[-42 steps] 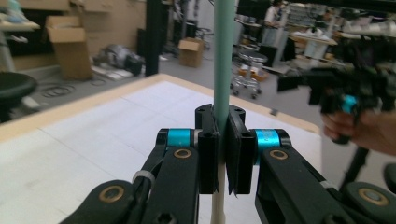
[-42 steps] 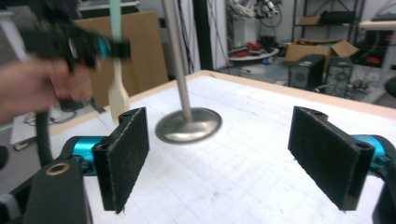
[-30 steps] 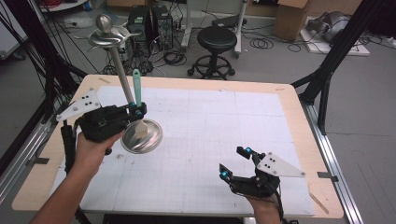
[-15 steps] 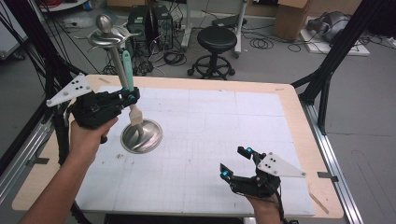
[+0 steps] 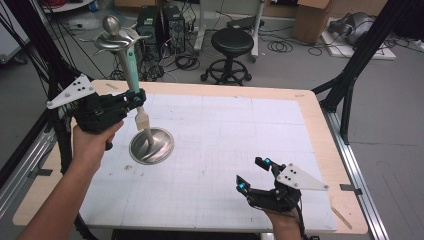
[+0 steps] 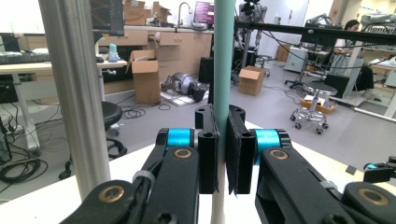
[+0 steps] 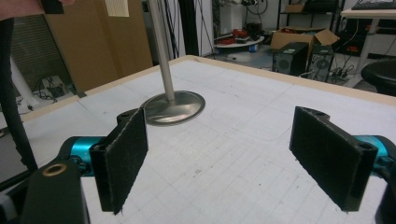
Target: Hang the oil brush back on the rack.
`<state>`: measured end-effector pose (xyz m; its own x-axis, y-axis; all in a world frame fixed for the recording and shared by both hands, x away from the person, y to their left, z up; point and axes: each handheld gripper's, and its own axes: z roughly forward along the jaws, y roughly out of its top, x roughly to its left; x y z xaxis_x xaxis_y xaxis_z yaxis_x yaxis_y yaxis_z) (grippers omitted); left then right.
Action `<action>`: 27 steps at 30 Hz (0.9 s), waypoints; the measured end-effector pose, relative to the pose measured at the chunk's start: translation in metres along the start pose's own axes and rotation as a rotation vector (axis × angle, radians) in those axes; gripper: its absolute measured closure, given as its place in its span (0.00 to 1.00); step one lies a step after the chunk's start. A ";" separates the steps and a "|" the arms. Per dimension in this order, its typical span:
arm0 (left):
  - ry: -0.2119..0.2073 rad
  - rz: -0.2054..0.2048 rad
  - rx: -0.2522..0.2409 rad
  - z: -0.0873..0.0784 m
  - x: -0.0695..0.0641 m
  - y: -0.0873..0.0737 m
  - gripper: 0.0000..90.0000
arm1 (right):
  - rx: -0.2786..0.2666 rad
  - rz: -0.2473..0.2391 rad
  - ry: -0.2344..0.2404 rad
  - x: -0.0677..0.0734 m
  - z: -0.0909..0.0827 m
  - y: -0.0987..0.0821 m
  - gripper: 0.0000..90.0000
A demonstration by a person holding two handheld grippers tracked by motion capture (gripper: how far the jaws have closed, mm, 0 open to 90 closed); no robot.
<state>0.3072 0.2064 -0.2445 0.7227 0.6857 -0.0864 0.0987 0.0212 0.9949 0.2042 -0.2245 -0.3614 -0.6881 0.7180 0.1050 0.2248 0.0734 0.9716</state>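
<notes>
The left gripper (image 5: 136,98) clamps a teal-handled utensil (image 5: 131,65) upright beside the steel stand (image 5: 151,145); the right gripper (image 5: 252,175) rests, jaws wide open.

1. Teal-handled utensil (image 6: 223,60): top and lower end cut off in left gripper view; head type unclear.
2. Metal stand (image 7: 164,56): pole top cropped in right gripper view.

— Where's your left gripper (image 5: 134,100)?
— Raised over the far left of the table, my forearm reaching up to it, jaws clamped tight.
— And your right gripper (image 5: 255,175)?
— Low near the table's near edge, my hand under it, jaws spread wide.
</notes>
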 end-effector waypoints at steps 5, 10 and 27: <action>0.013 -0.004 0.006 0.001 0.002 0.000 0.93 | 0.001 0.003 0.001 0.000 0.000 0.000 0.20; 0.015 0.003 0.010 0.000 0.003 -0.001 0.93 | 0.001 0.005 -0.002 -0.001 0.000 0.000 0.20; -0.019 0.056 -0.046 -0.033 0.009 -0.032 0.41 | 0.001 0.022 -0.043 -0.009 -0.006 -0.005 0.20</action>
<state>0.2878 0.2360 -0.2755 0.7389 0.6731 -0.0313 0.0266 0.0173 0.9995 0.2050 -0.2358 -0.3654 -0.6522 0.7489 0.1174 0.2403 0.0573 0.9690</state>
